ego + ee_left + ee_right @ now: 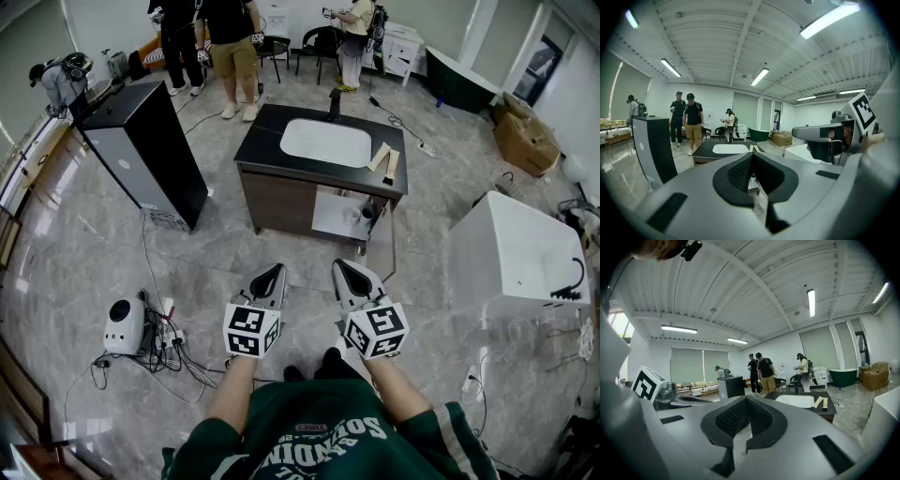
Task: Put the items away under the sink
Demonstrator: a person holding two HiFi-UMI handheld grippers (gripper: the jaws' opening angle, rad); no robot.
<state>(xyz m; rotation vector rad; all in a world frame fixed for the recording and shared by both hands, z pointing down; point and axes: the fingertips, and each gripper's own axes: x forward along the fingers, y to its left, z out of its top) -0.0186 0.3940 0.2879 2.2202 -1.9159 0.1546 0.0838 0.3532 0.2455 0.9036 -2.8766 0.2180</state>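
The sink cabinet (pixel 272 192) stands a few steps ahead in the head view, with a black top and a white basin (pixel 326 142). Two flat beige items (pixel 385 160) lie on the top, right of the basin; the right gripper view shows them too (pixel 821 402). The cabinet's right door (pixel 380 247) hangs open. Inside, small containers (pixel 362 215) sit on a white shelf. My left gripper (pixel 275 270) and right gripper (pixel 339 266) are held side by side, low and well short of the cabinet. Both are shut and hold nothing.
A tall black cabinet (pixel 141 150) stands to the left of the sink. A white box-like unit (pixel 511 253) is on the right. A white device (pixel 124 325) with tangled cables lies on the floor at left. Several people (pixel 230 47) stand at the back.
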